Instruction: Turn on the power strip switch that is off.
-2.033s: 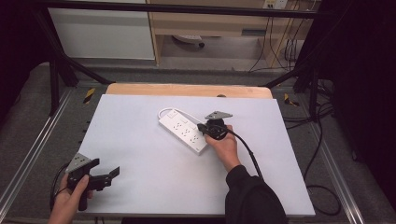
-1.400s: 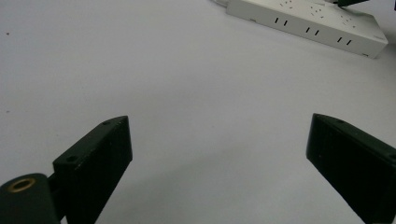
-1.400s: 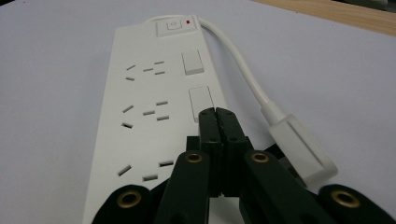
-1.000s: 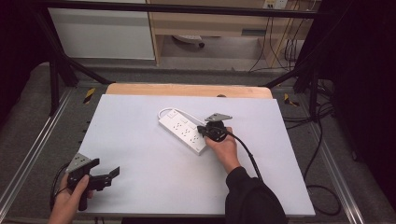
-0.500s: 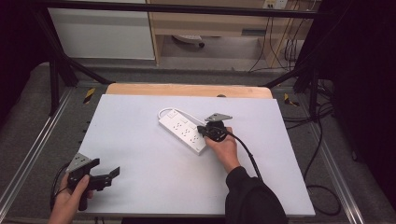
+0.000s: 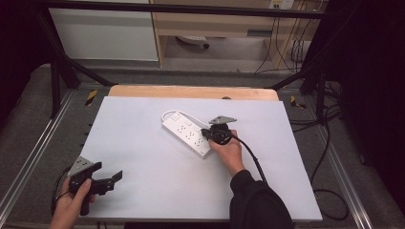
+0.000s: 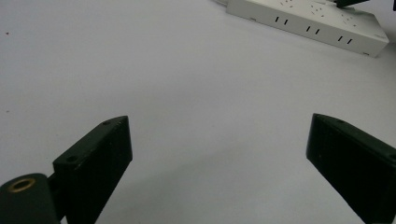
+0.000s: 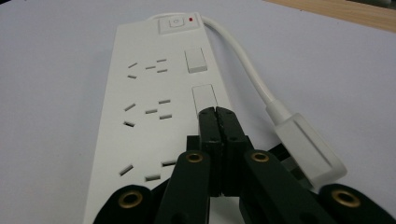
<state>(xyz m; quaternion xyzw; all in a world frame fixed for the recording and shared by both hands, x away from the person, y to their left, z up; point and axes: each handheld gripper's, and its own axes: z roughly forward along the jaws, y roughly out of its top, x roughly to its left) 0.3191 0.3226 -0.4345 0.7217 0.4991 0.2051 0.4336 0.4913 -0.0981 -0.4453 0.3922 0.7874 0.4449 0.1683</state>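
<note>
A white power strip [image 6: 187,133] lies slantwise at the middle of the white table top [image 6: 143,143]; its cord [image 8: 247,65] curls back to a white plug [image 8: 308,144] beside it. My right gripper [image 6: 210,132] is shut, its tips [image 8: 217,113] pressing the lower edge of a rocker switch [image 8: 204,99] on the strip [image 8: 140,107]. A red light [image 8: 191,19] shows by the round button [image 8: 176,22] at the far end. My left gripper [image 6: 107,176] stands open and empty near the table's front left corner; the strip [image 7: 308,23] lies far ahead of it.
A wooden board edge [image 6: 191,91] runs along the table's far side. Metal rails [image 6: 33,157] flank the table. Black cables [image 6: 329,143] trail on the floor at the right. The gripper's cable [image 6: 253,160] runs back along the person's right sleeve.
</note>
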